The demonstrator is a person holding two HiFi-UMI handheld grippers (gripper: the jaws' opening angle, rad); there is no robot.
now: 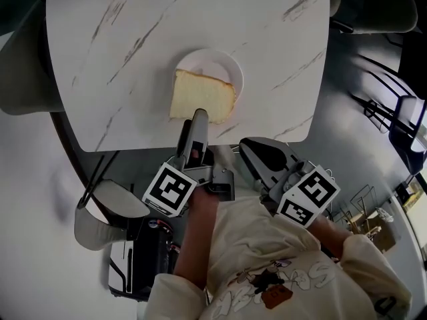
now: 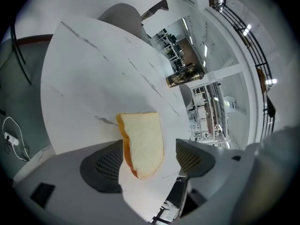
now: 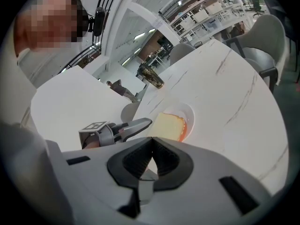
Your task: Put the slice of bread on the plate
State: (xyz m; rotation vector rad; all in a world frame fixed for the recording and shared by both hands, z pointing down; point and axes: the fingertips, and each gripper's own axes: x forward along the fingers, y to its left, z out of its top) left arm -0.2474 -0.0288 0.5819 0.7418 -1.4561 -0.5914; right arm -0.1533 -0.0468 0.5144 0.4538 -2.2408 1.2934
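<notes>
Zero squeeze on the left: holding the left gripper (image 2: 150, 162) with its jaws spread wide, flanking the slice of bread (image 1: 202, 97) without pinching it. Lying flat on the white plate (image 1: 223, 62), with a corner overhanging the near rim on the left gripper's side. Holding the right gripper (image 1: 247, 147) off the near edge of the marble table (image 1: 133, 45), apart from the plate, jaws pressed together on nothing. Pointing both tongs downward at the table. Standing farther back on the table, a dark can (image 2: 185, 76).
</notes>
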